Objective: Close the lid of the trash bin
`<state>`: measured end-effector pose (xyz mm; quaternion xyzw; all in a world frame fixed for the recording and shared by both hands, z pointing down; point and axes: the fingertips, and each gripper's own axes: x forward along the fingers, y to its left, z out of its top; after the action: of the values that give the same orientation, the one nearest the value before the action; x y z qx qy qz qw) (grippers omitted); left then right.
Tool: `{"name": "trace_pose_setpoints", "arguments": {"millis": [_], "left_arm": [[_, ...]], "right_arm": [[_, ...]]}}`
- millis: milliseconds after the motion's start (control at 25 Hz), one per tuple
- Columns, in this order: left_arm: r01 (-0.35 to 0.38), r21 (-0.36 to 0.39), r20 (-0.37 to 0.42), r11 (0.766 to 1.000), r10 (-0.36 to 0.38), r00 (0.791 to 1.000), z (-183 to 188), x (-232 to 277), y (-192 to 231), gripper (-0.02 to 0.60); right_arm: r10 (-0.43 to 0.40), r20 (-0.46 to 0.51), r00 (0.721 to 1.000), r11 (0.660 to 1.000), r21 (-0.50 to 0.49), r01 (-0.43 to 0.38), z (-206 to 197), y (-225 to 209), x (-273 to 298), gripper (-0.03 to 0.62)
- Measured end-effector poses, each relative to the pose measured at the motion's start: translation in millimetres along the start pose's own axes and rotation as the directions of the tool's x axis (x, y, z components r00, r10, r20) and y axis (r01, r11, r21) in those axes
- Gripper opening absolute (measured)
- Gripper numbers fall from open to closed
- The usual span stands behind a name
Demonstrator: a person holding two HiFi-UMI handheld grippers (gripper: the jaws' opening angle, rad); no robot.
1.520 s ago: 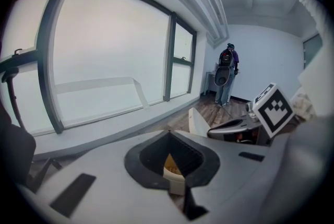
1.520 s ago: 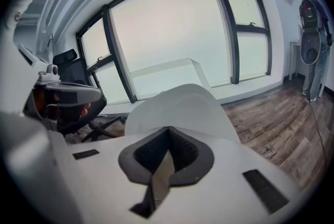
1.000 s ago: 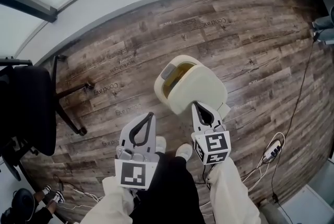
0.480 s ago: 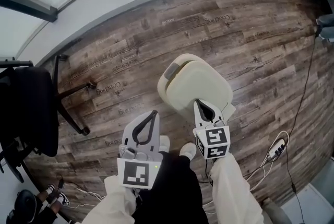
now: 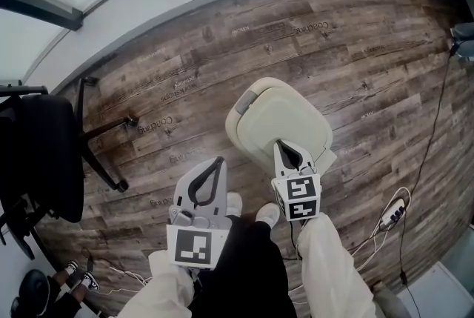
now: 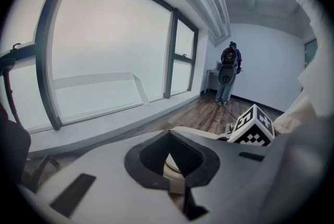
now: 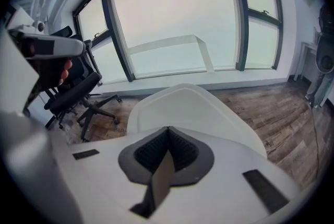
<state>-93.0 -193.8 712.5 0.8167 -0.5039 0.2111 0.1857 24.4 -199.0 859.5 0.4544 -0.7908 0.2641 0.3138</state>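
1. Cream plastic mid-floor: trash bin (image 5: pixel 235 133) standing on the wood-plank floor (image 5: pixel 185 72), just ahead of the person's white shoes (image 5: pixel 264 214).
2. Lid (image 5: pixel 289 120) down flat over the bin's top, no opening on show from the head view. Small grey tab (image 5: pixel 246 103) at its far-left edge.
3. Right hand-held gripper (image 5: pixel 278 146) reaching in over the lid's near edge, jaws pressed together, nothing between them. Plain to see in the right gripper view, with the broad cream lid spread out just beyond the tips.
4. Tips actually touching the lid, or only just above it? Cannot tell from either view.
5. Left hand-held gripper (image 5: pixel 218 159) off to the bin's left, over bare floor and clear of the bin. Jaws closed tight there too, and empty.
6. Through the hollow behind those closed tips in the left gripper view, only a sliver of the cream bin.
7. Marker cube (image 5: pixel 298 198) riding on the right hand-held gripper, pale sleeve (image 5: pixel 329 265) behind it.
8. Black office chair (image 5: pixel 41 153) well apart at the left, near the window wall.
9. Power strip (image 5: pixel 389 214) and loose cables on the floor out to the right.
10. Far down the room in the left gripper view, a standing person (image 6: pixel 228 69) near the end wall.
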Motion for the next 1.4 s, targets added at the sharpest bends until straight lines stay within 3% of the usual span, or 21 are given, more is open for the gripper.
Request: {"name": "trace_pose_setpoints", "arguments": {"millis": [1120,1400], "left_arm": [[0.004,0.007,-0.010,1.000,-0.004,1.000,-5,1,0,0.006],[0.007,0.037,-0.004,0.999,-0.007,1.000,10,-17,-5,0.006]], "right_arm": [[-0.003,-0.063,0.998,1.000,-0.006,0.003,-5,-1,15,0.023],[-0.019,-0.037,0.999,1.000,0.019,0.020,-3,-4,-18,0.023]]}}
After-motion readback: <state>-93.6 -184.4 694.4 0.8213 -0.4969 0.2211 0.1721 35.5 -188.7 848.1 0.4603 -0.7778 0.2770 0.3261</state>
